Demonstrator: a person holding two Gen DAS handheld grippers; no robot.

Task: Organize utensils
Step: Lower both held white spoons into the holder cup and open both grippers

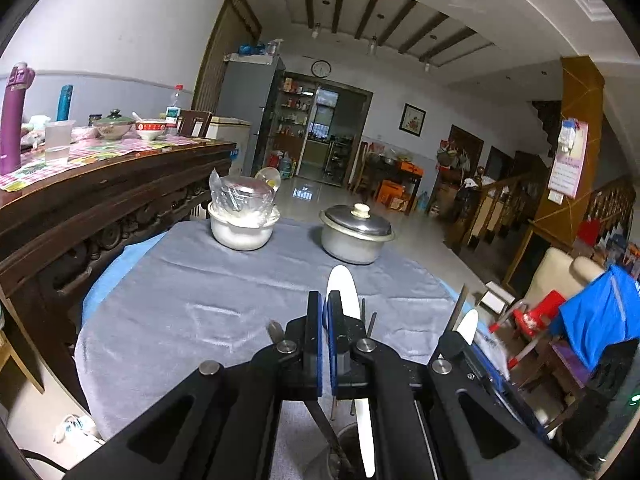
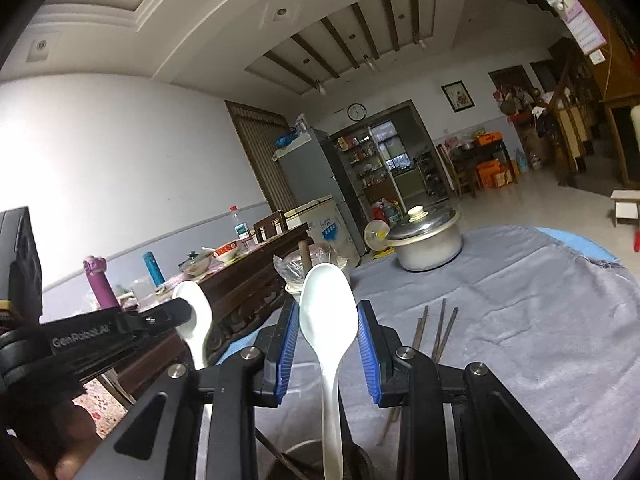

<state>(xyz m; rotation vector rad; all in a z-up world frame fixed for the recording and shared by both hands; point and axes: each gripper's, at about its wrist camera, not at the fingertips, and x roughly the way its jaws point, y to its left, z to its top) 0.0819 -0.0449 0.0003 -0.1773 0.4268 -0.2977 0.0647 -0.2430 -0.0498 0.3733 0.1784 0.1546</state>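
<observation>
Two hand-held black grippers with blue pads work above a round table draped in a grey cloth (image 1: 192, 296), which serves as the landmark. The left gripper (image 1: 325, 300) has its jaws pressed together on a white ceramic spoon (image 1: 342, 286); the bowl of this spoon rises past the fingertips toward the far side of the table, and the right wrist view shows the same spoon (image 2: 194, 312) clamped edge-on. The right gripper (image 2: 328, 320) stands partly open around a second white ceramic spoon (image 2: 328, 312), bowl uppermost and handle running down between the fingers; whether the blue pads (image 2: 366, 344) actually press on it cannot be told. Both handles descend toward a dark round container (image 2: 304, 460) at the near edge of the table, only partly visible. Several dark thin chopsticks (image 2: 440, 332) lie on the cloth just right of the right gripper. At the far side of the table stand a lidded metal pot (image 1: 356, 236) and a white bowl covered with clear plastic film (image 1: 242, 220)
</observation>
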